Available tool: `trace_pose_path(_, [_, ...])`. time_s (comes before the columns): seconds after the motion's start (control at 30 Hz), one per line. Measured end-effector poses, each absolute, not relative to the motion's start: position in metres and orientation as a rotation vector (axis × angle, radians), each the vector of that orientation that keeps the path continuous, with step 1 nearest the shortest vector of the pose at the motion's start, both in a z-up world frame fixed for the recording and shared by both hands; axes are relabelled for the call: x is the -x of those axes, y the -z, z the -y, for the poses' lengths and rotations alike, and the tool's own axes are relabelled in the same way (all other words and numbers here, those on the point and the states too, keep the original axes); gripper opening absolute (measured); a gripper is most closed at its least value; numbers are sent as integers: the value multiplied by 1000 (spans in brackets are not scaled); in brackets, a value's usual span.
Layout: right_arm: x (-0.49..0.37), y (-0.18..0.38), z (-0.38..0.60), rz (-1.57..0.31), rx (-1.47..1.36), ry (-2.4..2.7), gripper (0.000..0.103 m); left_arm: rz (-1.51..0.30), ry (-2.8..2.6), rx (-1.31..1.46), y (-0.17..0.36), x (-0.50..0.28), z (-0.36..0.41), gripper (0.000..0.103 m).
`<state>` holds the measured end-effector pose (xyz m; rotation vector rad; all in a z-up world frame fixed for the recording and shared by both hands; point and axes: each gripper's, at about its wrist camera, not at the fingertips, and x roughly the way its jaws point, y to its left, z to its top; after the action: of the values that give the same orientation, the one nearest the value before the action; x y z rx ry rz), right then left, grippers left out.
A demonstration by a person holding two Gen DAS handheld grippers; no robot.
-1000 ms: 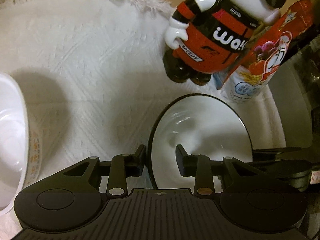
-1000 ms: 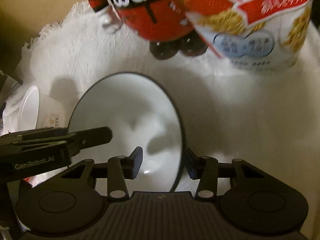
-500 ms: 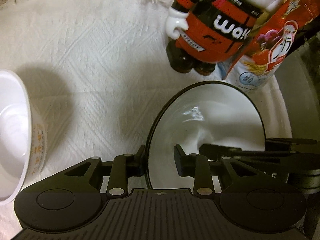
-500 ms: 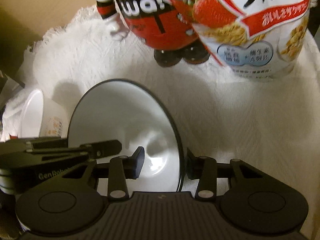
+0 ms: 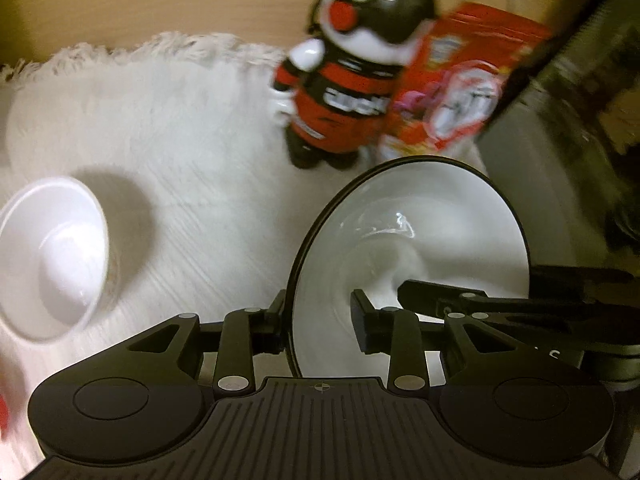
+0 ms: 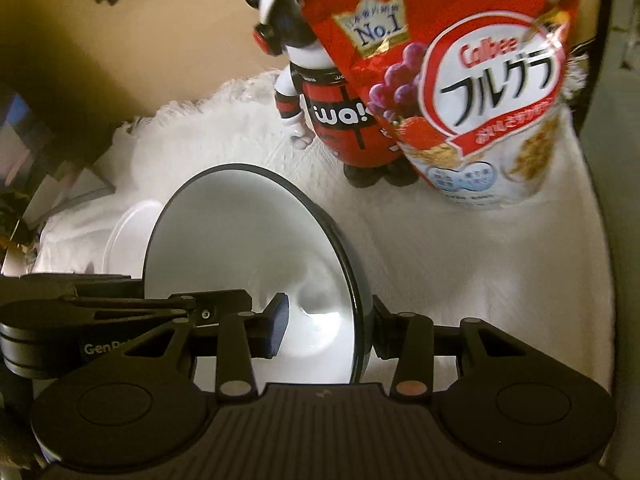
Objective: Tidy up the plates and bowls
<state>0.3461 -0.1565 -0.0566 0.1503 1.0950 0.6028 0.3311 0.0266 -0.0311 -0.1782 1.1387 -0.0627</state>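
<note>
While both grippers clamp opposite rims, left gripper [image 5: 318,322] and right gripper [image 6: 326,330] now hold the black-rimmed bowl [image 5: 408,256] lifted off the cloth [image 5: 180,128]; small bowl [image 5: 48,256] waits at the cloth's left edge, likely stacking target.

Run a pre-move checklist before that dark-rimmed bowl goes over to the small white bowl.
1. Left gripper clamped on the dark-rimmed bowl rim: ok.
2. Right gripper clamped on the opposite rim: ok.
3. Bowl clear of the white cloth: cannot tell, its underside is hidden.
4. Small white bowl upright and empty: ok.
5. Robot figure and cereal bag apart from the bowl: ok.
6. Dark-rimmed bowl empty: ok.
</note>
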Motion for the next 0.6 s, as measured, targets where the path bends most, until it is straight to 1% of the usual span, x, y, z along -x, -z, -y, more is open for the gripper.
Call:
trace_pose_path(0.1, [-324, 50, 172, -1096, -132, -610, 43, -1137, 97, 148, 25, -310, -10, 34])
trace_pose_path(0.23, [-296, 53, 191, -1112, -103, -605, 43, -1165, 159, 132, 33, -282, 7, 34])
trace_pose_path(0.43, [-269, 85, 201, -1232, -101, -612, 43, -1236, 183, 85, 67, -253, 23, 34])
trace_pose_path(0.6, [-266, 116, 199, -1309, -99, -597, 43, -1280, 185, 72, 92, -248, 27, 34])
